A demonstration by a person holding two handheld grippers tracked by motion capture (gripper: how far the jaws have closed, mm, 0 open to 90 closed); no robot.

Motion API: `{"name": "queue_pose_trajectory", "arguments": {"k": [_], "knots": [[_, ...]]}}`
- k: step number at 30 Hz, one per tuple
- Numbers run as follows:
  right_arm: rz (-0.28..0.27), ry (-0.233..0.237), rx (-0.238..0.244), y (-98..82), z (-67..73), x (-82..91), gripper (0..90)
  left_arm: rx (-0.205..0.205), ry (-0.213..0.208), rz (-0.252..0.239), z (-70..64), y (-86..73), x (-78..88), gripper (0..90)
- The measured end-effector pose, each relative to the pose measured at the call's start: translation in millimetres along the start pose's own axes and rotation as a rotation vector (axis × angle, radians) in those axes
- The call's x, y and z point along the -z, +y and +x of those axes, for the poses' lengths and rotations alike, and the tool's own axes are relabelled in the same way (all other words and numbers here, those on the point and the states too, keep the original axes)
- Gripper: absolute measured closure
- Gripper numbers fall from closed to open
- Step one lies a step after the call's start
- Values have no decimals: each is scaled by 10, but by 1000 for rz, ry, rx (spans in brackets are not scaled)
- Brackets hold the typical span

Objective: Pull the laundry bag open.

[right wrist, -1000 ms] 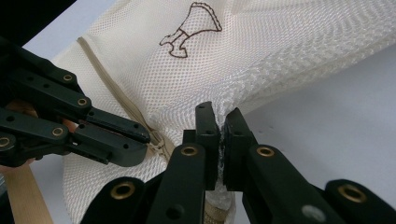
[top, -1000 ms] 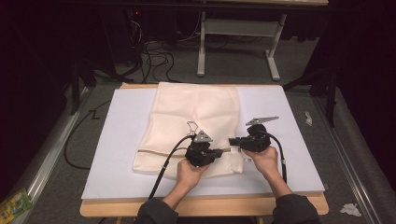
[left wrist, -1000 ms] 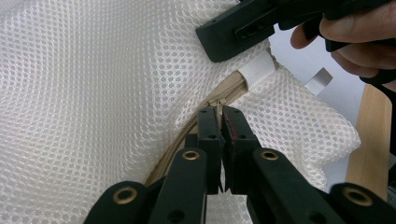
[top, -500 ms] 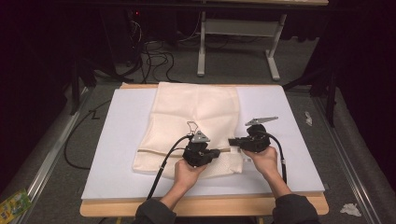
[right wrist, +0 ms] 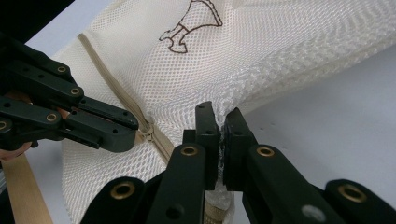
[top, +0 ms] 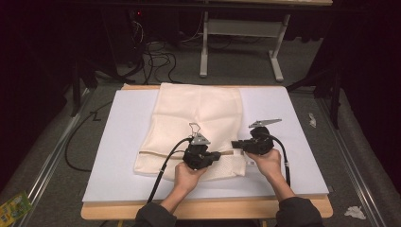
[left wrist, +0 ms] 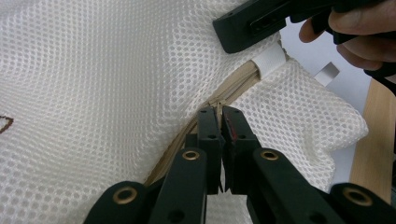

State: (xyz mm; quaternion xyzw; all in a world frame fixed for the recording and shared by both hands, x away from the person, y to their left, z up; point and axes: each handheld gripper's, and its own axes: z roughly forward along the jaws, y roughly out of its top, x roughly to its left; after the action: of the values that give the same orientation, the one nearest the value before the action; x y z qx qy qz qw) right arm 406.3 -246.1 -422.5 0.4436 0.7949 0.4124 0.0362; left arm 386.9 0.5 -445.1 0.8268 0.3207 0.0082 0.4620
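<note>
A cream mesh laundry bag (top: 198, 113) lies flat on a white board (top: 118, 156). A tan zipper (right wrist: 116, 93) runs across its near end. My left gripper (top: 219, 155) points right with its jaws shut at the zipper line (left wrist: 233, 88), pinching the zipper pull (right wrist: 149, 135). My right gripper (top: 234, 144) points left toward it, a short gap away. It is shut on the bag's mesh edge (right wrist: 252, 93) by the white tab (left wrist: 271, 58) at the zipper's end. A brown printed mark (right wrist: 191, 21) shows on the mesh.
The white board rests on a wooden table (top: 213, 209) whose front edge is near the person's sleeves. Cables (top: 156, 52) and a metal stand (top: 241, 42) sit on the dark floor beyond. A crumpled white scrap (top: 312, 119) lies off the board's right side.
</note>
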Motion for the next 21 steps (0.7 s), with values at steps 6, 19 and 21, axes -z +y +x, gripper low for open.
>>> {"name": "queue_pose_trajectory", "arguments": {"k": [6, 19, 21], "knots": [[3, 4, 3, 3, 7, -6, 891, -3, 0, -4, 6, -6, 12, 870], [4, 7, 8, -2, 5, -2, 891, -1, 11, -1, 28, -29, 36, 870], [1, 5, 8, -5, -3, 5, 891, 2, 18, 4, 38, -42, 41, 870]]}}
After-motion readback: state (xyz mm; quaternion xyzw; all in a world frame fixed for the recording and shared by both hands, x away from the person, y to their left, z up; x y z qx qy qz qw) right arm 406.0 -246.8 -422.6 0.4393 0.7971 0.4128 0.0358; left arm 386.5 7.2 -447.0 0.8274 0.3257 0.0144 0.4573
